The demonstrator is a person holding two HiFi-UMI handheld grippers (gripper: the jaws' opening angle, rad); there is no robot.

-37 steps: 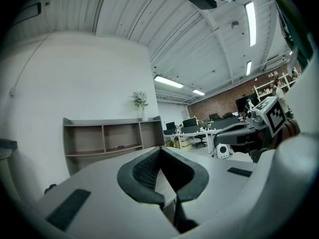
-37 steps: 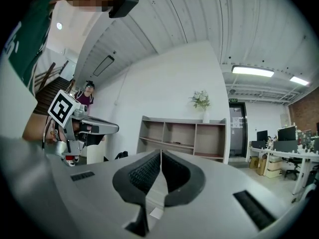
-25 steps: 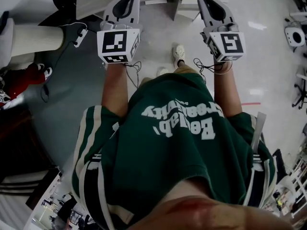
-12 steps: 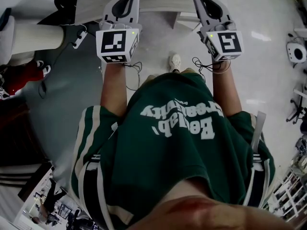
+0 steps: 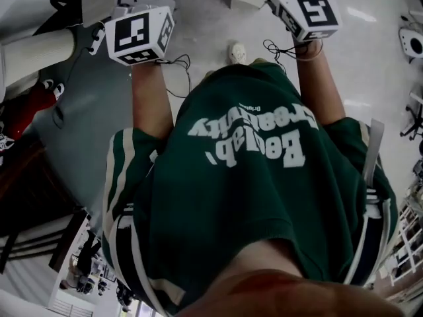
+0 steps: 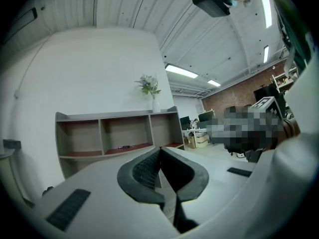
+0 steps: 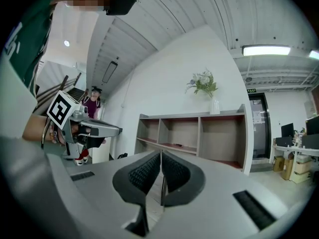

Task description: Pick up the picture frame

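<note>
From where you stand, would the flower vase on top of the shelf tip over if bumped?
Probably: the vase looks tall and narrow, with flowers spreading wide above it. It seems pale glass or ceramic, so likely fragile. Standing atop the shelf, it would fall far.

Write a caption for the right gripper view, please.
Right claw, shut and empty, points toward a wooden shelf with a flower vase on top.

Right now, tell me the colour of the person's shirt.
Shirt: dark green with white lettering, clearest in the head view.
</note>
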